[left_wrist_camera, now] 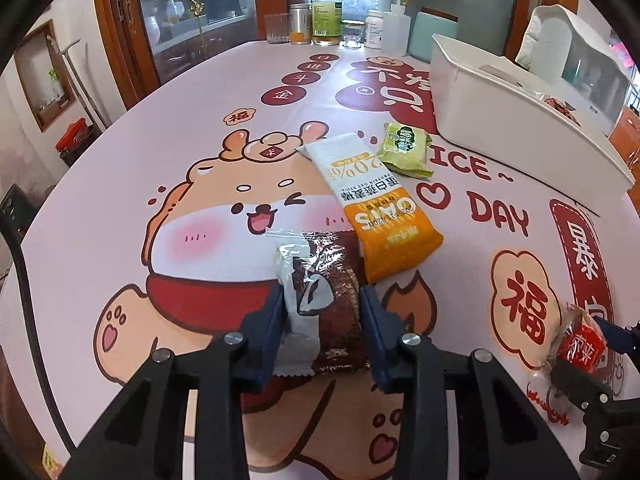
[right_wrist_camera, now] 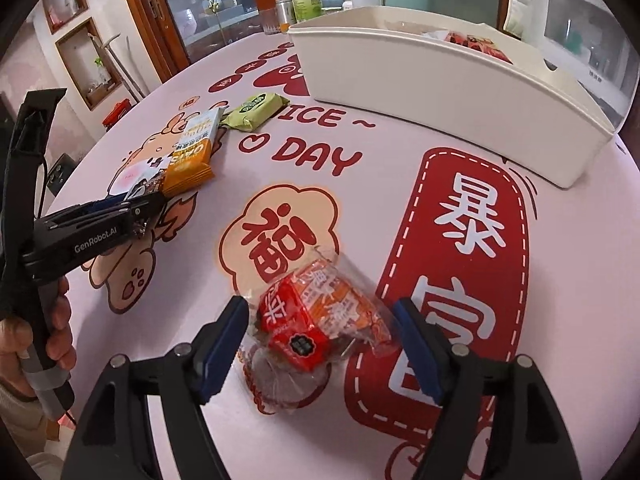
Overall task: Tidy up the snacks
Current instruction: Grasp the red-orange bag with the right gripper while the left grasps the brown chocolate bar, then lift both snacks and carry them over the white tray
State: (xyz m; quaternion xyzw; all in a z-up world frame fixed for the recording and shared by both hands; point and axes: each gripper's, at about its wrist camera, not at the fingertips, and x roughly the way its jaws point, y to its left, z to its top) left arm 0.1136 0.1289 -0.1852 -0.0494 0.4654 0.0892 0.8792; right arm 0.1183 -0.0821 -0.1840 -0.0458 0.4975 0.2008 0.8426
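My left gripper [left_wrist_camera: 322, 300] has its blue pads on both sides of a brown snack packet [left_wrist_camera: 324, 296] lying on the table; the jaws touch its sides. My right gripper [right_wrist_camera: 324, 316] is open around a red and clear snack packet [right_wrist_camera: 312, 324], with gaps on both sides. An orange and white oat bar [left_wrist_camera: 372, 200] and a green packet [left_wrist_camera: 406, 150] lie further back. A white bin [right_wrist_camera: 440, 92] stands at the back right and holds some snacks.
The table carries a pink cartoon tablecloth [left_wrist_camera: 160, 152]. Bottles, jars and glasses [left_wrist_camera: 326, 20] stand along its far edge. A glass cabinet [left_wrist_camera: 192, 20] is behind. The left gripper and the hand holding it show in the right wrist view [right_wrist_camera: 100, 220].
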